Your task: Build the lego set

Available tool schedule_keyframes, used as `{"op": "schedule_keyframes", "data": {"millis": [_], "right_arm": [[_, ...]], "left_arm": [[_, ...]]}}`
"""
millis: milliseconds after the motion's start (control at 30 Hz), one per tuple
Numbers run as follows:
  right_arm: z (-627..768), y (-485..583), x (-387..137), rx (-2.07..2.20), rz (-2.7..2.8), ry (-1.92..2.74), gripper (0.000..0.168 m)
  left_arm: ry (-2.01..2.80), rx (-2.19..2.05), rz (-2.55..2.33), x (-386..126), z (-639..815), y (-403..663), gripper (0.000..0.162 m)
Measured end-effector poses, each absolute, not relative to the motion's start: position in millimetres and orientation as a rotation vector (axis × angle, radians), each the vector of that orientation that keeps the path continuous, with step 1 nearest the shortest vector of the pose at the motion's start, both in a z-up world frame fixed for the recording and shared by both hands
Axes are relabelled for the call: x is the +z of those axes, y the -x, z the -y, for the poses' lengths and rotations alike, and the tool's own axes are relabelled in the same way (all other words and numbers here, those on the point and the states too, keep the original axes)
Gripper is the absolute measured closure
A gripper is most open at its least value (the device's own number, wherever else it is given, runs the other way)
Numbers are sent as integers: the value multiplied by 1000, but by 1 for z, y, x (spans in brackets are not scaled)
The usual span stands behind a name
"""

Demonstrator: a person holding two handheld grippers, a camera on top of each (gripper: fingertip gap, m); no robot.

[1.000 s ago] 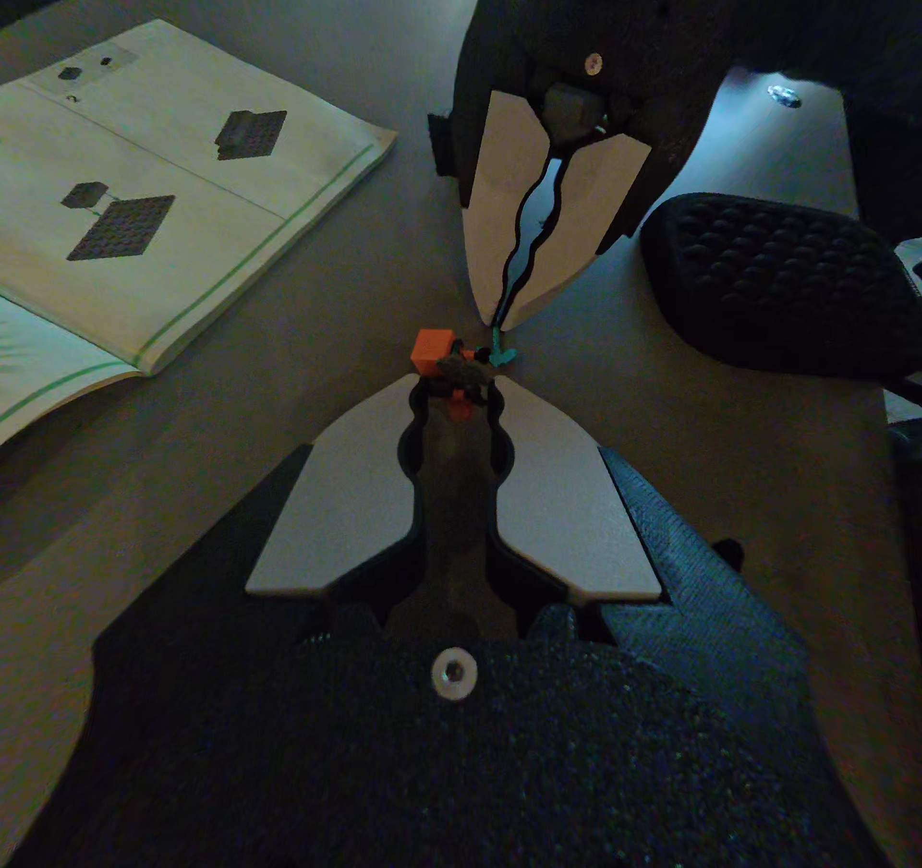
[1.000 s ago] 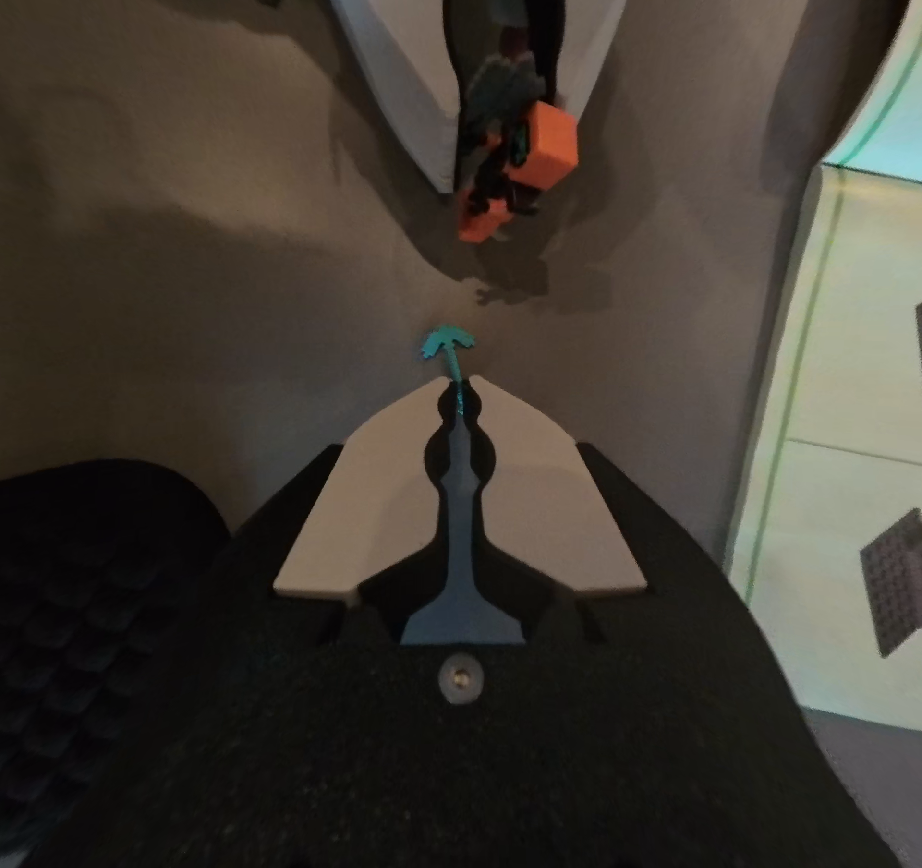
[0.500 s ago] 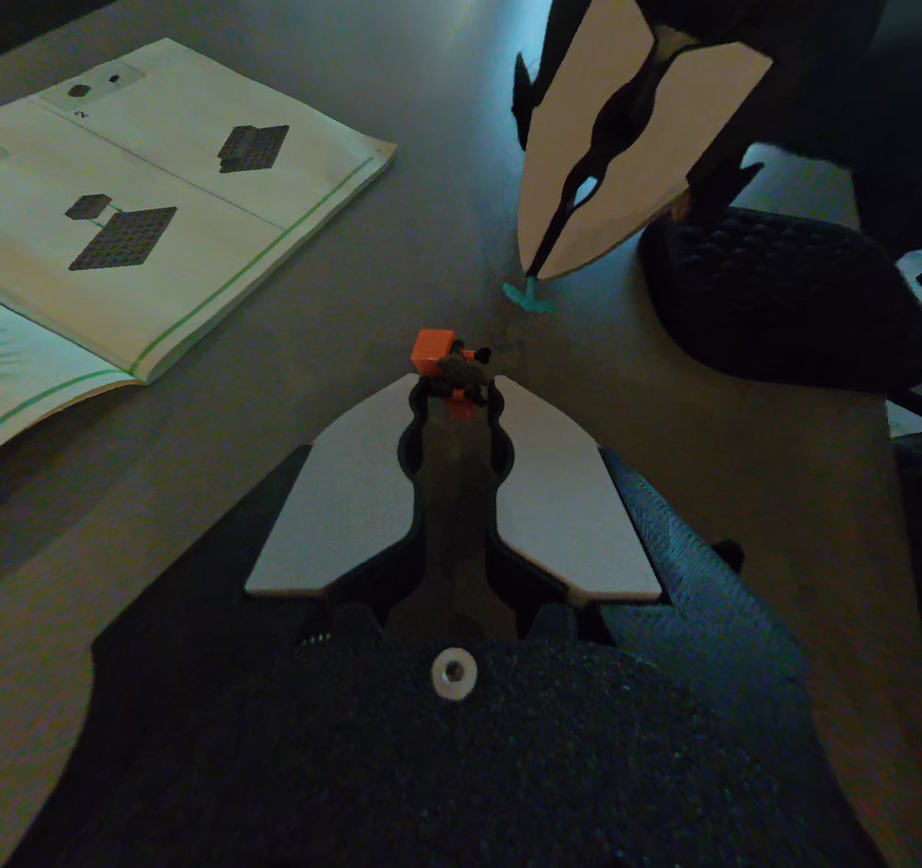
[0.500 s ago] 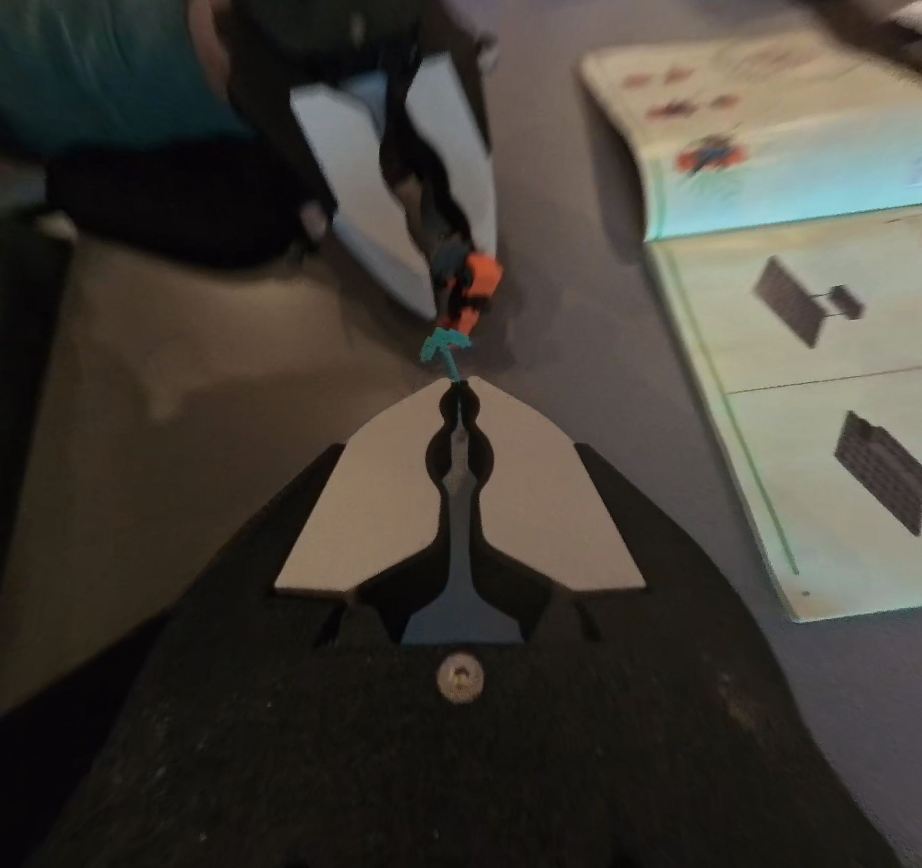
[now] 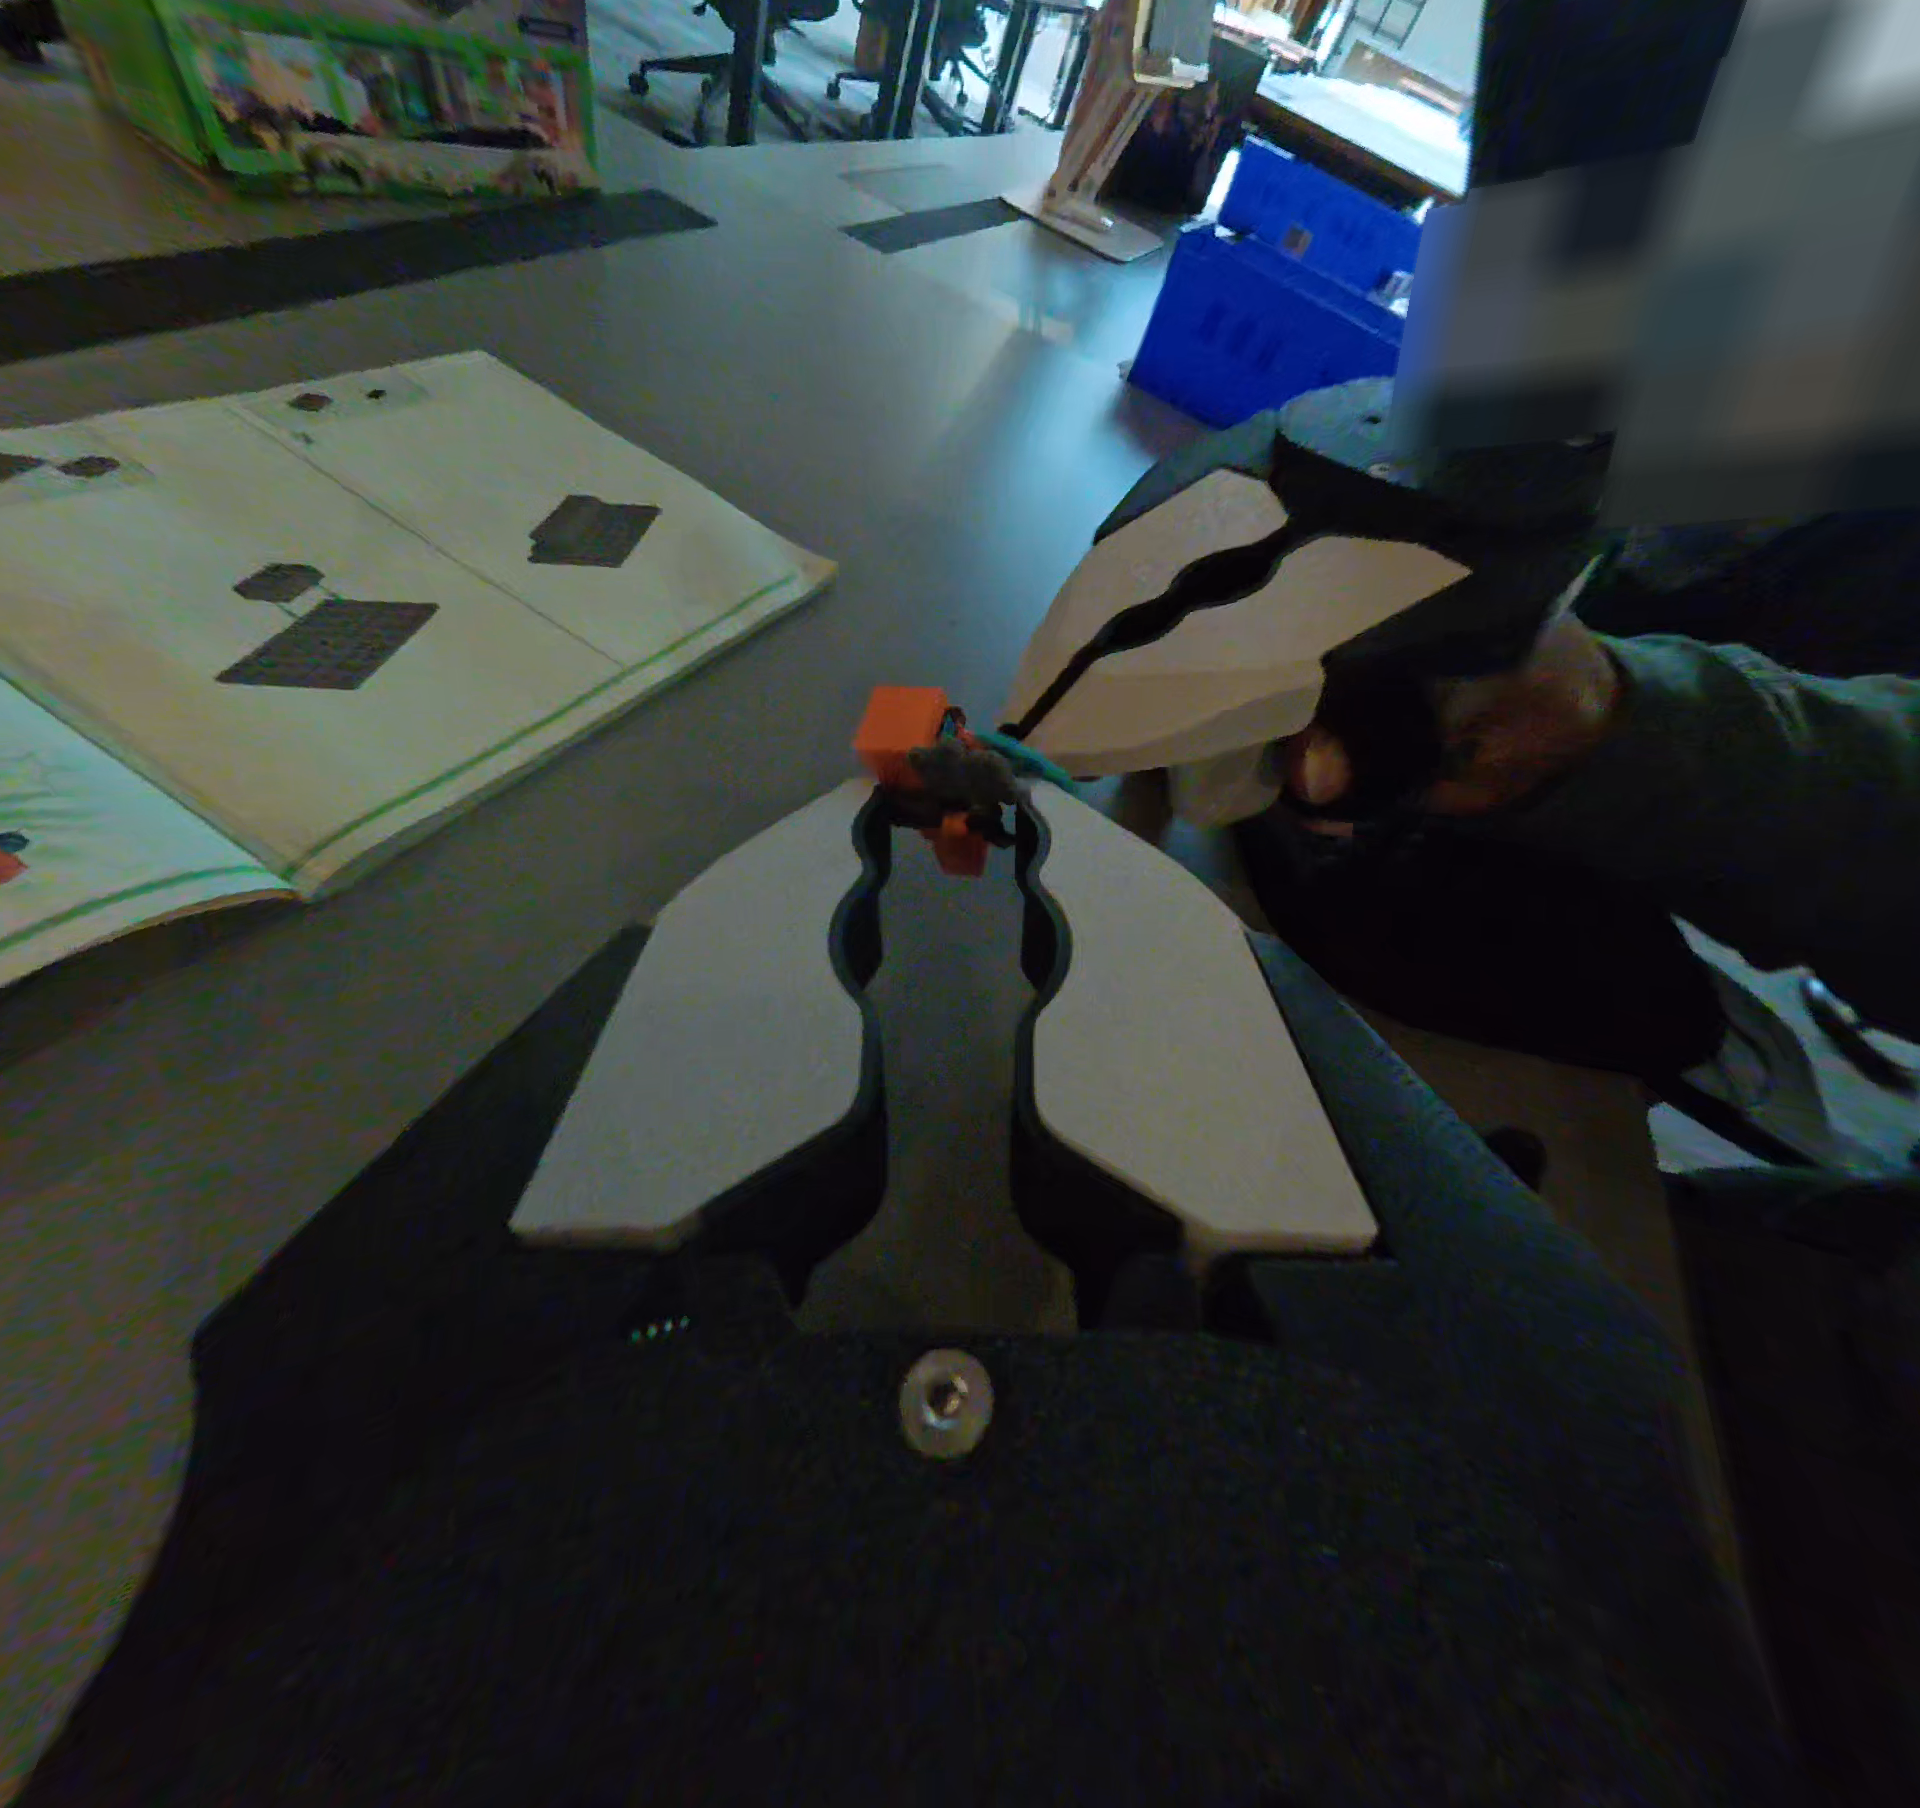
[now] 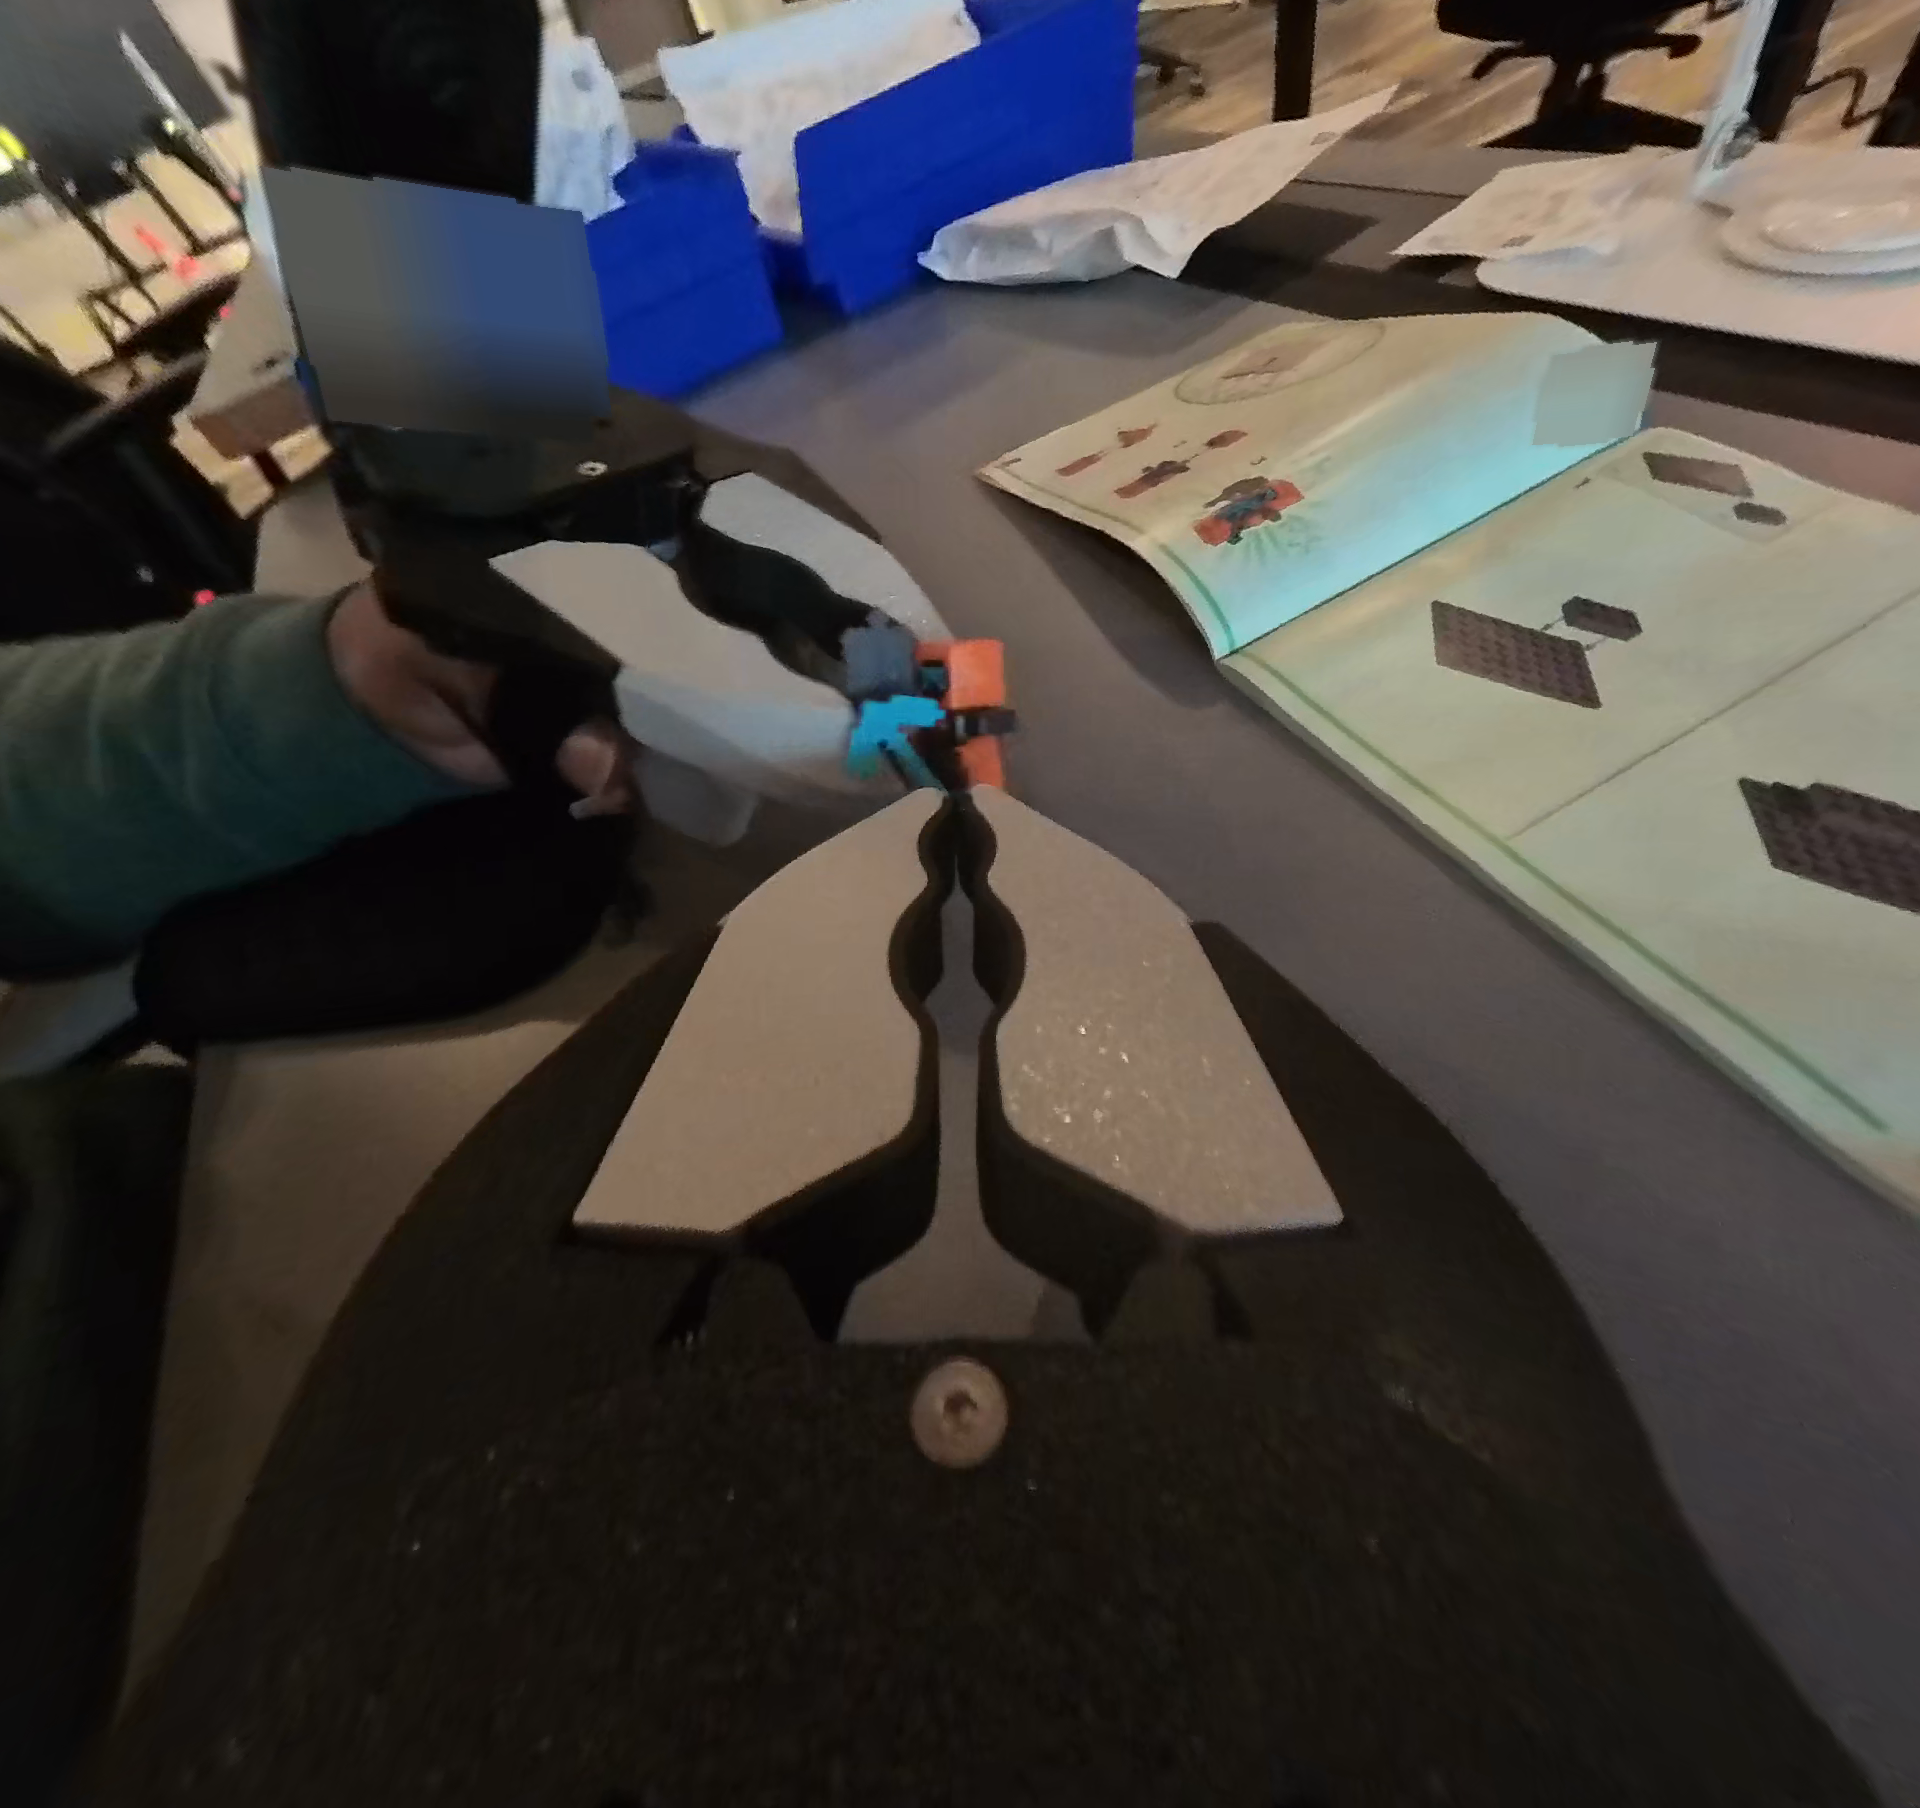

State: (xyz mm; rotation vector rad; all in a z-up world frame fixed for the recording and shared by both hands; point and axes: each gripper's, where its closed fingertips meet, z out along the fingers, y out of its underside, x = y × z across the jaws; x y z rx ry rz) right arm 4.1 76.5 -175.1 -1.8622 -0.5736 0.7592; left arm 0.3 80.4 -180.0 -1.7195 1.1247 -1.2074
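My left gripper [image 5: 951, 808] is shut on a small orange and grey lego figure [image 5: 920, 756] and holds it above the grey table [image 5: 810, 376]. My right gripper [image 6: 956, 800] is shut on the handle of a teal pickaxe piece [image 6: 888, 730]. It reaches in from the right [image 5: 1013, 728] and holds the pickaxe [image 5: 1029, 759] against the figure's side. In the right wrist view the left gripper [image 6: 894, 693] comes from the left with the figure [image 6: 975, 688] at its tips. A person's hands hold both grippers.
An open instruction booklet [image 5: 364, 595] lies on the table to the left; it also shows in the right wrist view [image 6: 1558, 719]. A green lego box [image 5: 312, 44] stands at the back left. Blue bins [image 6: 883, 179] and a white bag [image 6: 1143, 200] stand behind. A black textured pad [image 5: 1455, 958] lies under the right hand. Left and right tips are no more than a few centimetres apart.
Both grippers have tilted up from facing the table to facing level. The right gripper swung from opposite to the right side and brought the teal pickaxe against the figure.
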Motion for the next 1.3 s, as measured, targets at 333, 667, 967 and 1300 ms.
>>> {"op": "schedule_keyframes", "data": {"millis": [333, 667, 967, 1300], "right_arm": [[-79, -1, -172, 782, 544, 1846, 168], [-77, -3, -166, 520, 807, 1776, 156], [-81, 5, -171, 460, 892, 1791, 166], [-81, 1, -169, 477, 837, 1772, 168]], "left_arm": [[1729, -1250, -1092, -177, -81, 0, 140], [1766, -1357, -1017, -174, -85, 4, 140], [1760, -1361, -1022, -173, -83, 4, 140], [1745, -1384, -1017, -169, -82, 5, 140]]}}
